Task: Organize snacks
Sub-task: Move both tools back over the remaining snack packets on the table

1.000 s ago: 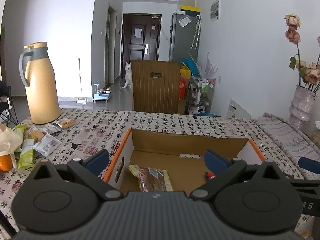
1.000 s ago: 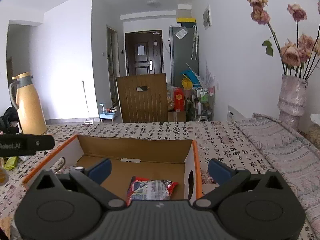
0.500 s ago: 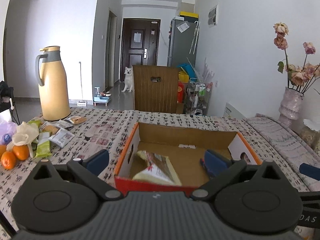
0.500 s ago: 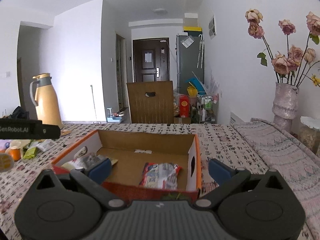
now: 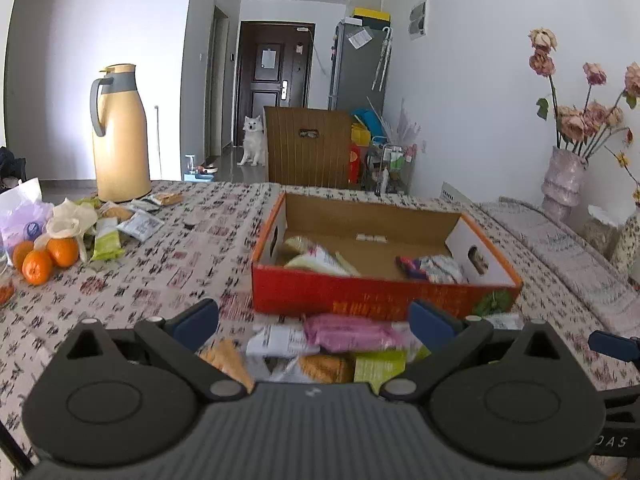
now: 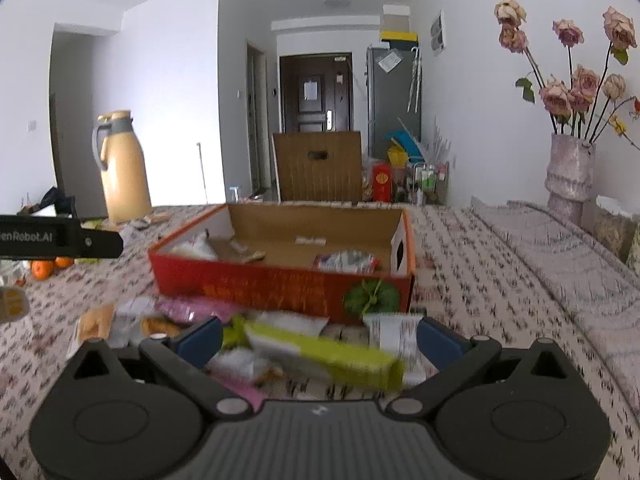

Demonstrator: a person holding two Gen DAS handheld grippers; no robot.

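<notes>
Left wrist view: the left tool (image 5: 314,326) hangs spread wide and empty over a blurred heap of snack packets, a pink wrapper (image 5: 352,334) among them. At 12 o'clock sits the orange cardboard box (image 5: 372,294) on the patterned-cloth worktop (image 5: 172,276), with packets inside. More snacks (image 5: 120,224) lie at 10 o'clock beside a yellow thermos jug (image 5: 120,136).

Right wrist view: the right tool (image 6: 320,338) is also spread and empty, above a long green packet (image 6: 324,354) just before the box (image 6: 280,286).

White walls (image 5: 460,92), dark door (image 5: 274,80), wooden chair (image 5: 308,146), daylight.
</notes>
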